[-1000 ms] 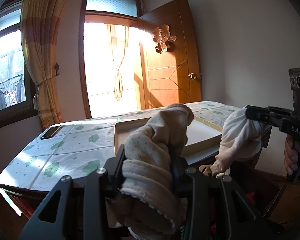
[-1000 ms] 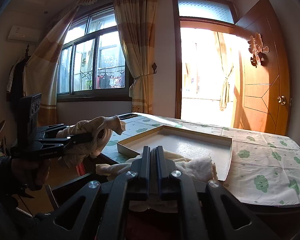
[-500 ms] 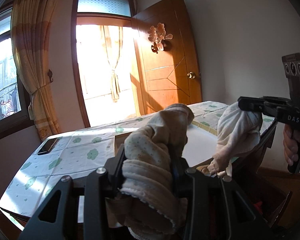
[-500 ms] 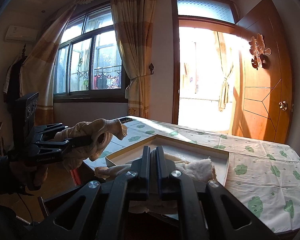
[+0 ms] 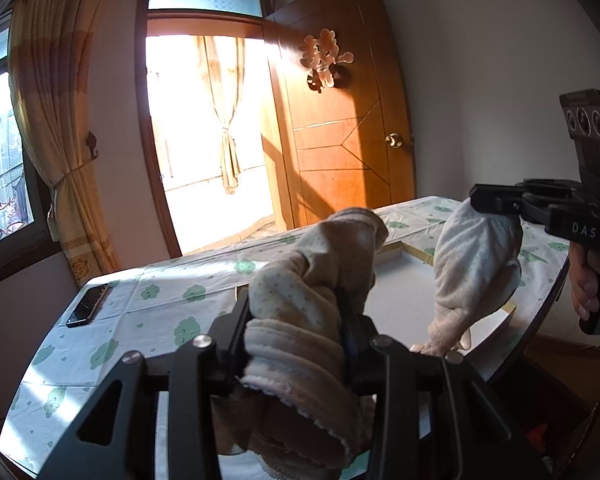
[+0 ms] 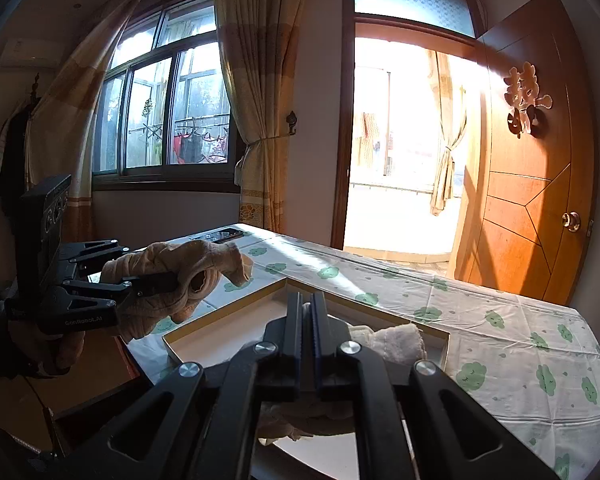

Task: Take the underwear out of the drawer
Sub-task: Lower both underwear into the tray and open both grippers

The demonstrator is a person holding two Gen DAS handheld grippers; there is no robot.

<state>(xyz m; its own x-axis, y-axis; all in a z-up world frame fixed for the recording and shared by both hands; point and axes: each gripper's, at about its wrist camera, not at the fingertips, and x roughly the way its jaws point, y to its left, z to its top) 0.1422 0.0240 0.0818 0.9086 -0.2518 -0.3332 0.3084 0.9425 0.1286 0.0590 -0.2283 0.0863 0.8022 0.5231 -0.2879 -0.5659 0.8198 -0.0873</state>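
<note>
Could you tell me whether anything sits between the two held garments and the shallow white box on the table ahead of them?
Nothing visible does. The left gripper holds a dotted beige garment and the right gripper a white one, both raised over the near edge of the white box, whose floor looks bare. The phone lies well aside.

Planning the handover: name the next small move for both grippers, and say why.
Probably carry both on over the shallow box and lower. The left gripper clamps spotted beige underwear, the right gripper pale underwear; both hang above the table's near edge.
</note>
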